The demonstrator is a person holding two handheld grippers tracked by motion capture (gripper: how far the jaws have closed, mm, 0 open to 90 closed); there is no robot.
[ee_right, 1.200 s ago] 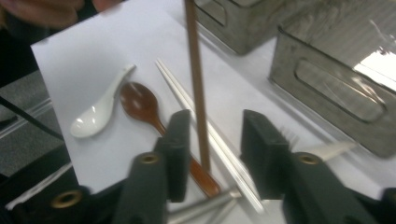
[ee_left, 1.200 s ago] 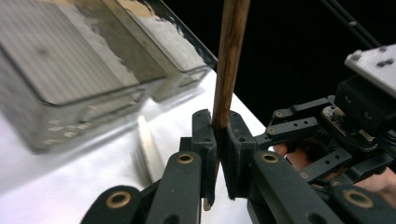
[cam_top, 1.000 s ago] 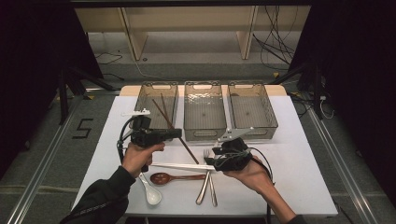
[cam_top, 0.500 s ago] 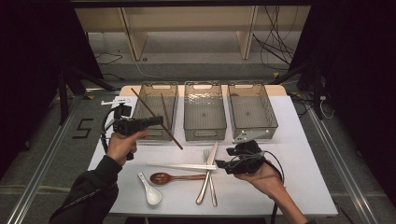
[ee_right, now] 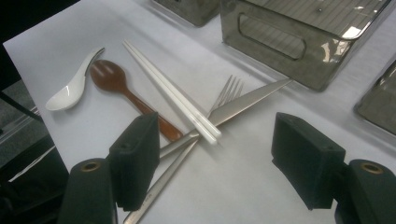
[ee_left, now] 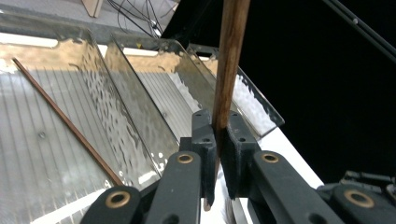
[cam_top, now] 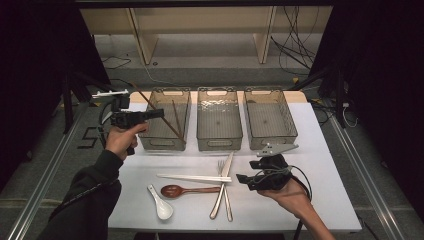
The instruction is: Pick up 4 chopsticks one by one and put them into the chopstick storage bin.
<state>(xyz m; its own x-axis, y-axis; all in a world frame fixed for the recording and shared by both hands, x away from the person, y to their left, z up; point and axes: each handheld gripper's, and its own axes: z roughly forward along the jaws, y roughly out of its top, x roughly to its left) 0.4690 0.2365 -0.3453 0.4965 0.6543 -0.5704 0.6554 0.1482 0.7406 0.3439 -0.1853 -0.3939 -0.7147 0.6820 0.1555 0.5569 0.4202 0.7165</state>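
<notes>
The left gripper (cam_top: pixel 159 113), jaws clamped on a thin dark wooden chopstick (ee_left: pixel 229 65), has carried it over the leftmost clear plastic bin (cam_top: pixel 165 142) for release, while the right gripper (ee_right: pixel 215 161) waits wide open, empty, above the cutlery.

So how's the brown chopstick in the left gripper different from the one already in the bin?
The held chopstick is clamped between the shut jaws of the left gripper and slants in the air over the left bin. The other chopstick lies loose inside that bin, touched by no gripper. Both are slim, dark brown wooden sticks.
</notes>
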